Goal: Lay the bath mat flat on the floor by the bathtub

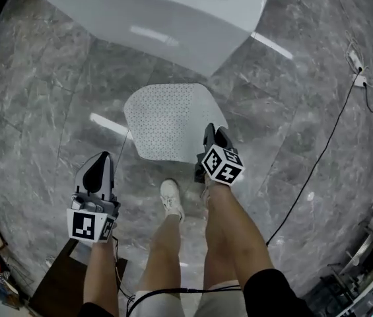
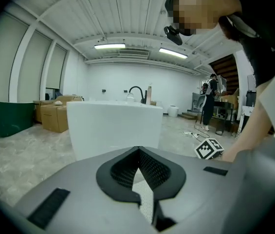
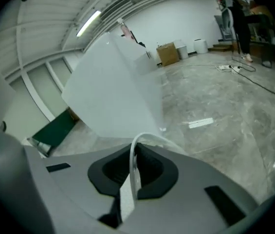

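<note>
- The white dotted rubber bath mat lies mostly flat on the grey marble floor, just in front of the white bathtub.
- The right gripper is clamped on the mat's near right corner.
- The left gripper is closed and empty, left of the mat's near edge and farther off.

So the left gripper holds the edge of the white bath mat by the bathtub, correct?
No, the right gripper holds the edge of the white bath mat by the bathtub; the right gripper view shows it between the jaws.
</note>
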### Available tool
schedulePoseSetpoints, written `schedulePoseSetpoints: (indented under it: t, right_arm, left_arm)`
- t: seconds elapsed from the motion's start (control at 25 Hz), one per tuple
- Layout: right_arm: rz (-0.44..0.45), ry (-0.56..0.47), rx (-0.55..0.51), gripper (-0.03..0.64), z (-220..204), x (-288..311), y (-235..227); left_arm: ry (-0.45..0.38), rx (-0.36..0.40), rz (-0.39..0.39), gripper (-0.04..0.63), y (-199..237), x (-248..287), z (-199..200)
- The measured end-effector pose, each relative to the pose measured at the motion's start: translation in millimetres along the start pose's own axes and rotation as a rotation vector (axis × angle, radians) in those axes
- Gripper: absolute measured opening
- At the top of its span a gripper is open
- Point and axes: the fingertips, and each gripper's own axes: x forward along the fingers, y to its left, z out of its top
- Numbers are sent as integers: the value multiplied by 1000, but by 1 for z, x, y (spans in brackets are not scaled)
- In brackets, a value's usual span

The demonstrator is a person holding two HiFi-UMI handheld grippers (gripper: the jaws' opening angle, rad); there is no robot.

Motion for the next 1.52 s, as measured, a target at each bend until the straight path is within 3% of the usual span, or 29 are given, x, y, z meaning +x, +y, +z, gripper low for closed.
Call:
schedulePoseSetpoints:
  t: [0.2, 0.52, 0.68, 0.76, 0.96, 1.16, 1.52]
  right_arm:
    - [-82, 58, -211, 28, -1, 28, -87]
    - [-171, 38, -290, 28, 55, 33, -168]
    - [-217, 64, -340, 28, 61, 39, -202]
    - [-232, 87, -369, 28, 56, 40, -216]
    - [-290, 135, -379, 31, 38, 39, -244]
    - [-470, 131, -394, 48, 48, 18, -287]
    - [-479, 122, -402, 71, 67, -26, -301]
  left_arm:
    - [34, -53, -2, 15, -18, 26, -45]
    - [23, -43, -21, 15, -37, 56, -43]
    - [66, -9, -46, 15, -37, 64, -58]
    - [50, -14, -30, 15, -37, 72, -56]
    - [46, -42, -2, 15, -37, 80, -64]
    - [48, -52, -5, 15, -44, 79, -67]
    - [49, -58, -40, 15, -66, 72, -51]
